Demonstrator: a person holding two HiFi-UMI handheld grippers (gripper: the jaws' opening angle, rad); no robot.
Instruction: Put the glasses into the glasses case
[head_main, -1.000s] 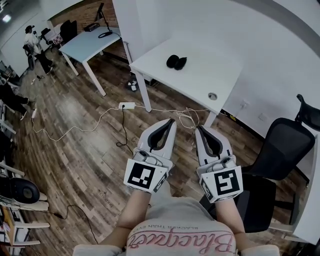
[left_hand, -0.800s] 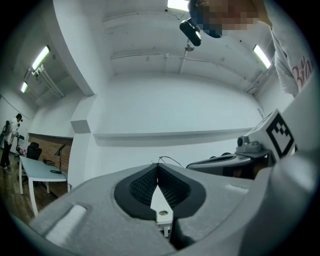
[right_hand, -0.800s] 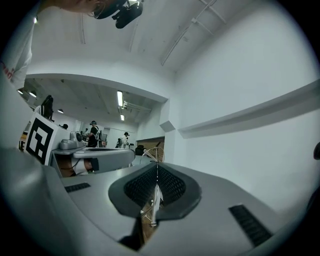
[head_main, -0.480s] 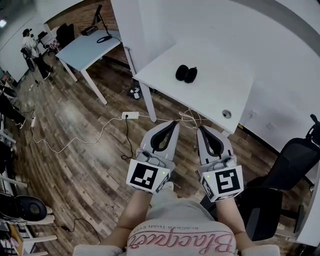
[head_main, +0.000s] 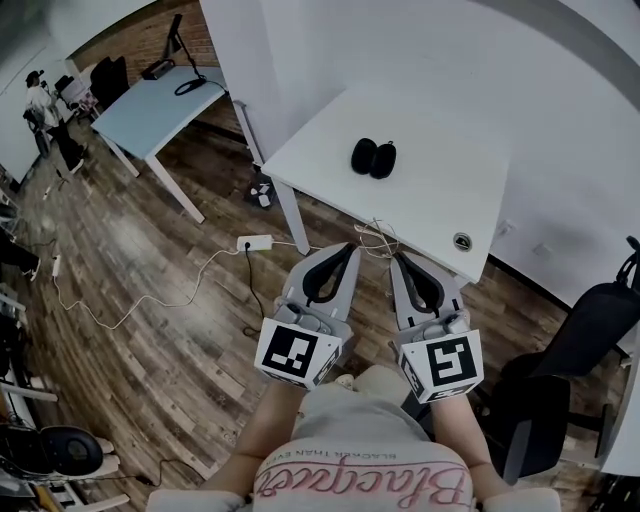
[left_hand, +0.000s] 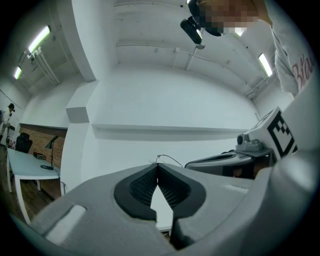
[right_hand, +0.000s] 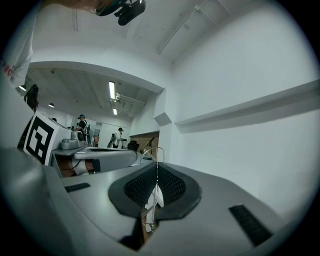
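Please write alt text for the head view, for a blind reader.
Seen from above, a person holds the left tool and right tool side by side, both shut and empty, above a wooden floor. Ahead stands a white table with a small dark object on it.

I've got pale grey on both tools, the left gripper (head_main: 349, 247) and the right gripper (head_main: 396, 256), with black ribbed lining inside the jaws. The 2 marker cubes (head_main: 293, 353) are white with bold black square patterns. The glasses case (head_main: 373, 158) reads black, 2 dark ovals on a plain white table (head_main: 440, 195). The floor (head_main: 150, 300) is brown wood planks, streaky grain. The second table (head_main: 150, 105) is pale blue. There's a white cable (head_main: 150, 285) across the boards and a black chair (head_main: 585, 330) at the right. The shirt (head_main: 360, 470) is light with pinkish-red script. The wall (left_hand: 165, 105) is flat white.
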